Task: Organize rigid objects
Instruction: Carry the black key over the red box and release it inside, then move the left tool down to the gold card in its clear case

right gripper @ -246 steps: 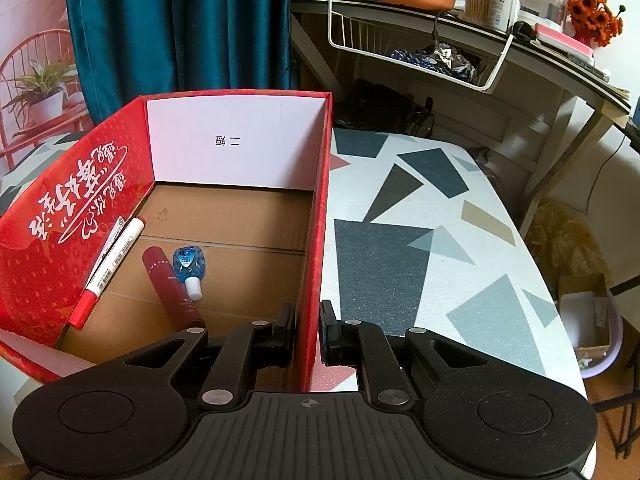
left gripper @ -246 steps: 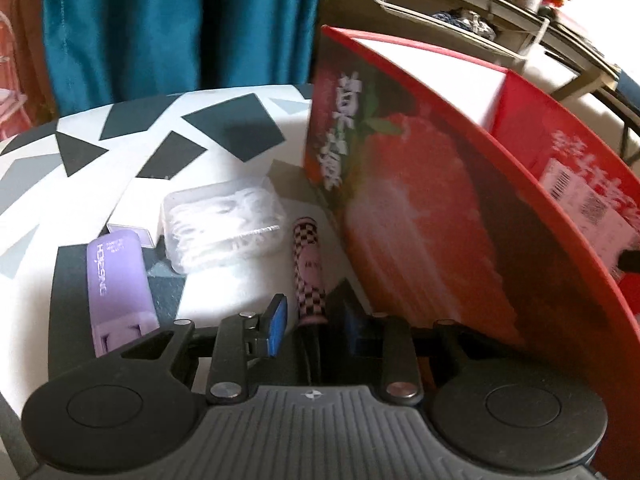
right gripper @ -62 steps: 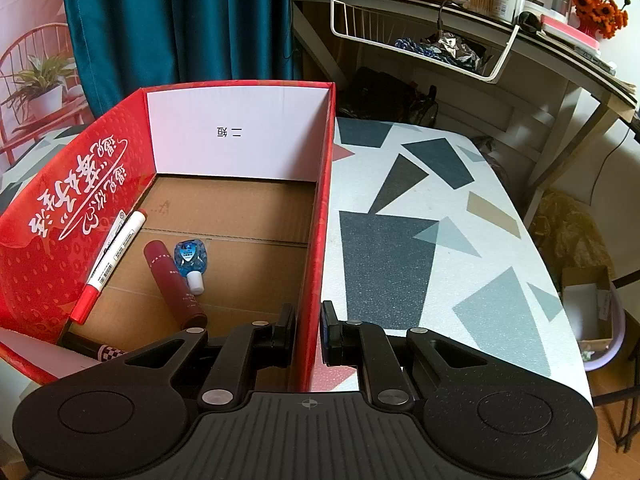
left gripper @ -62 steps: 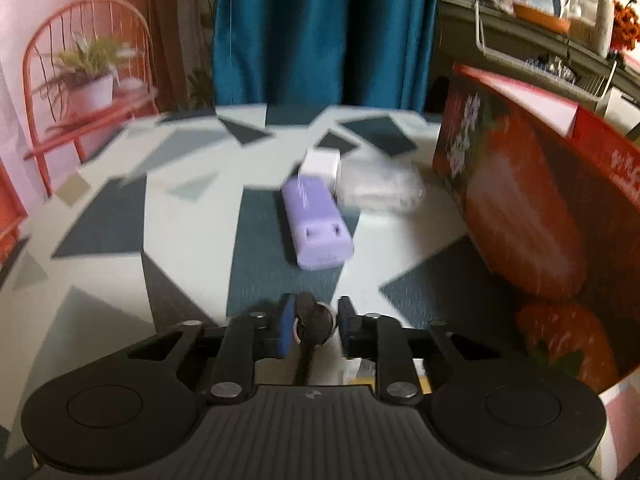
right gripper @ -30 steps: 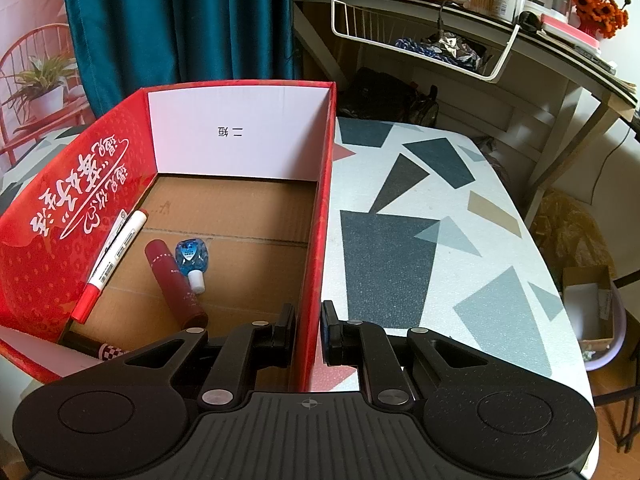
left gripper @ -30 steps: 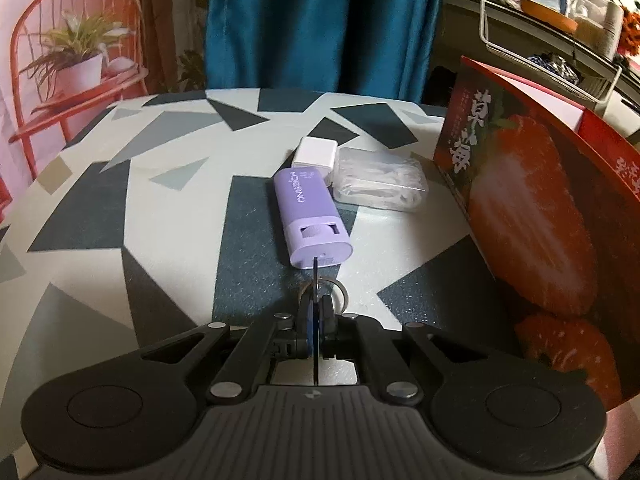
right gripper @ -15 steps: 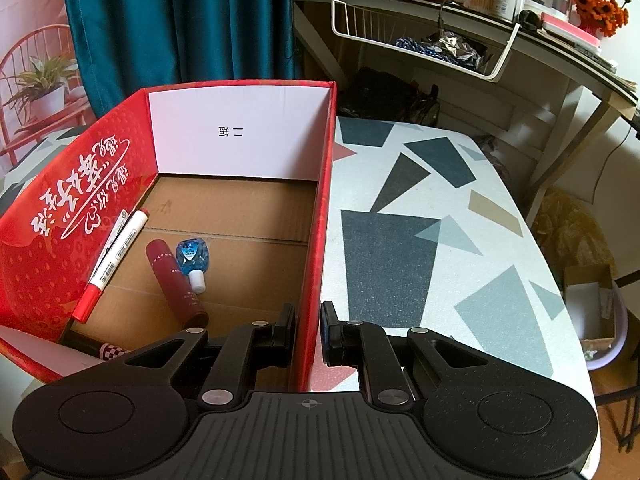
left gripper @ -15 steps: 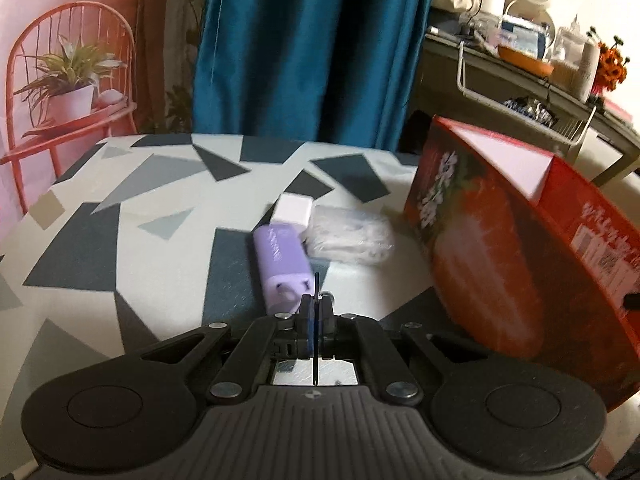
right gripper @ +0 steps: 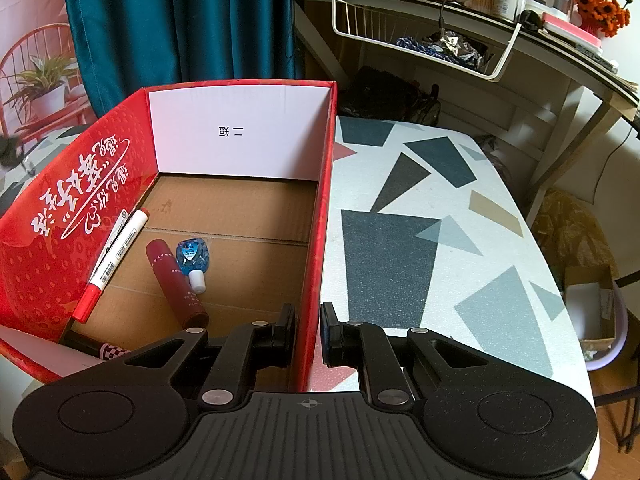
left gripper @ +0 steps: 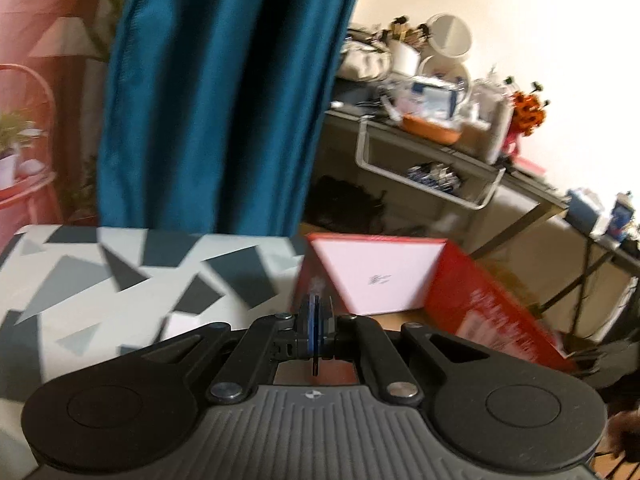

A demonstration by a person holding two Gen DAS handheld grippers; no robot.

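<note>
Left wrist view: the camera is tipping up off the tabletop, so curtain and shelves are filling most of the blurred picture
Table (left gripper: 80,280): it is sliding low into the left corner; the purple case and the clear case seen a second ago are no longer showing
Left gripper (left gripper: 316,320): it is clenching a thin flat item (left gripper: 315,364), seen edge-on between the blue pads, too thin to identify
What has just changed: a second ago this claw was hanging low over the table with that item; now it is rising and swinging towards the red box (left gripper: 480,304), whose open top is coming into sight just beyond the fingertips
Meaning for the task: the pick-up is looking finished and the carry is under way; the drop into the box is not yet made
Right wrist view: nothing is shifting here compared with a second ago
Box contents: a red-capped marker (right gripper: 116,256) is lying along the left wall, a checkered pen (right gripper: 100,346) is poking out at the near left corner, and a dark red tube (right gripper: 174,284) is touching a small blue bottle (right gripper: 193,258) on the cardboard floor
Right gripper (right gripper: 308,332): it is pinching the box's right wall, one finger inside and one outside, steadying it for the delivery
</note>
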